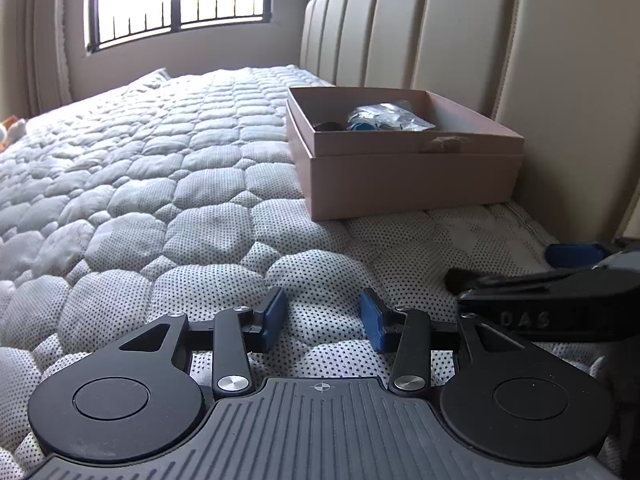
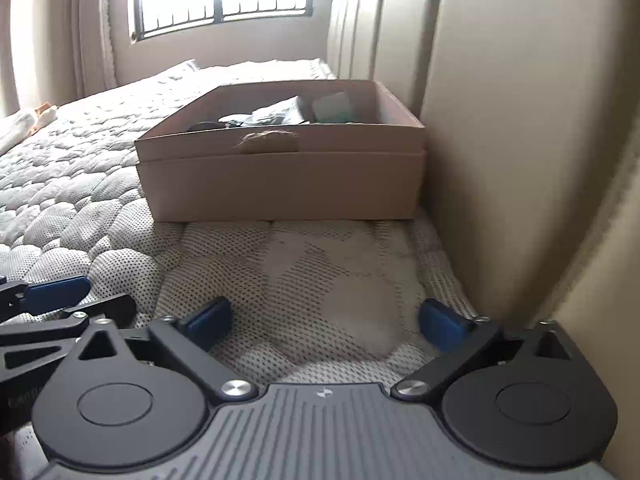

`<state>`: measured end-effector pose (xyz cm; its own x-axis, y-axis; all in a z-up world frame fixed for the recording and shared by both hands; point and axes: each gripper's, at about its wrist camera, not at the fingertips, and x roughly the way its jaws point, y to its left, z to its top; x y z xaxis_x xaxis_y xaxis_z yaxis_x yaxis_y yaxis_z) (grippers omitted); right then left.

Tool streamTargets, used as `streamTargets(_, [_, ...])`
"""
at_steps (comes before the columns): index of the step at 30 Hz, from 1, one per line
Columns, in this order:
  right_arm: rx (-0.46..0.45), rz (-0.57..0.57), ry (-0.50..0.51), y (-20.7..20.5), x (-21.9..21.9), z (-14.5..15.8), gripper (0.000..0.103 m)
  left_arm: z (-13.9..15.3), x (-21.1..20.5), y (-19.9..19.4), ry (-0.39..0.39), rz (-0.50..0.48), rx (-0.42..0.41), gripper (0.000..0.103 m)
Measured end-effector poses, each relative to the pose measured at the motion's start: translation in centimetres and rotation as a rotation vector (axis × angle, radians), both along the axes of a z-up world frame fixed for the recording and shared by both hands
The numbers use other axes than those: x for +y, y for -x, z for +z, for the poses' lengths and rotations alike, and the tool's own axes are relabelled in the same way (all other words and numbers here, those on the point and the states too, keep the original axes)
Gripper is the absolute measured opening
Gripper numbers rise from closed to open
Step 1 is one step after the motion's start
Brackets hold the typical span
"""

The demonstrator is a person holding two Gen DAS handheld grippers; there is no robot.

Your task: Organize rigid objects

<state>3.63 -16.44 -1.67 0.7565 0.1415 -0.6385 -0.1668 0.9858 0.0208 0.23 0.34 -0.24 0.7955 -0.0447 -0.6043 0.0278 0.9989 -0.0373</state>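
Pink cardboard box [image 1: 404, 168] sits open on the quilted mattress [image 1: 160, 184], pushed up against the padded headboard [image 1: 460, 32]. Inside it lie a clear plastic bag [image 1: 384, 118] of small items and a dark round thing I cannot identify. From the right wrist view the same box holds a greenish block [image 2: 334, 108] too.

Both tools rest low over the mattress, well short of the box. The left gripper [image 1: 324, 316] has its jaws moderately apart with nothing between them; the right gripper [image 2: 324, 320] is spread wide — also empty. They lie side by side, close together.

No loose object shows on the bedding, so this looks like a pause between steps — either start or finish. The next move likely calls for lifting toward the box and choosing an item.
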Motion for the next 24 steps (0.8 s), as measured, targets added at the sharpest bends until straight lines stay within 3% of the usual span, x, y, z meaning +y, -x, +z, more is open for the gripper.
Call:
streamTargets(6, [-0.012, 0.013, -0.014, -0.4, -0.1, -0.4, 0.103, -0.1, 1.1, -0.3, 0.063, 0.015, 0.009, 0.042])
streamTargets(12, [-0.036, -0.003, -0.032, 0.1, -0.3, -0.6, 0.103, 0.1, 0.7, -0.3, 0.025, 0.011, 0.017, 0.041])
streamTargets(24, [-0.035, 0.003, 0.0, 0.6, 0.1, -0.5, 0.103, -0.3, 1.2, -0.1, 0.057, 0.011, -0.006, 0.041])
